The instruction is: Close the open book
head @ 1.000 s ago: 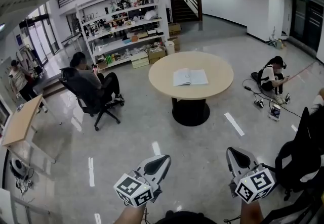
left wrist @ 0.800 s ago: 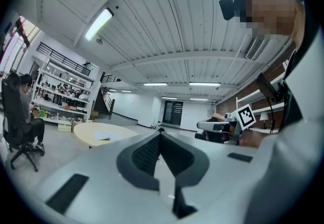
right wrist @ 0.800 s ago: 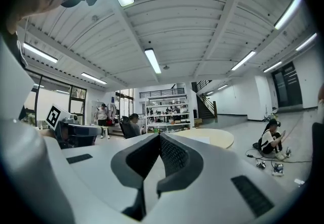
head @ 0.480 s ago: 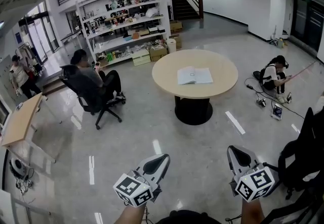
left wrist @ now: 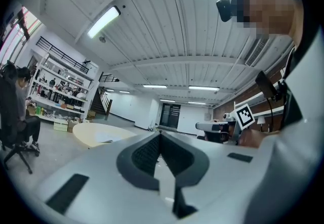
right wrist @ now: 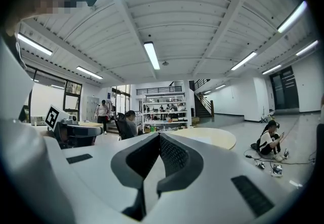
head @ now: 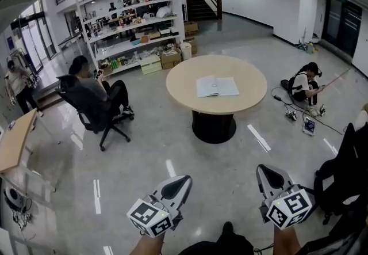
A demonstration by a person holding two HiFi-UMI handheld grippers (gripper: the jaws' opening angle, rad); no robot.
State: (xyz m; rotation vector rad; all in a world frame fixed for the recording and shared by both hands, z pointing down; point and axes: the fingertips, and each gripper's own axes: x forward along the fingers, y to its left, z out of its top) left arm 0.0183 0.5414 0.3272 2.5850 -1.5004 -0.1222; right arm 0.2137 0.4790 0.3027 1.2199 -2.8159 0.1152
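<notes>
Both tongs are closed with nothing between the jaws: left gripper (head: 183, 181) and right gripper (head: 266, 172) sit low in front of us, pointing level into the room. Each gripper view shows its pads meeting at the tip. The task thing, the open white book (head: 217, 86), lies flat and face up near the middle of the round beige table (head: 183, 97). It is well apart from both grippers, with bare grey floor (head: 218, 162) between us and it. Closing is not yet begun; we judge this as the approach.

Risks from here, as we read them:
- **Closed jaws:** they cannot pinch a cover. If we arrive like this we can only push, and the book probably slides on the smooth top instead of folding.
- **Shallow grab:** if we open and take too little, we catch a few thin pages rather than the whole half, and they crease or tear.
- **Reach:** the book sits away from the rim, so reaching over could bump the table edge.
- **Route:** a person sitting on the floor (head: 303, 83) has cables (head: 287, 111) just right of the table. A black chair (head: 345, 173) stands close by the right gripper. Drifting right could snag either.
</notes>
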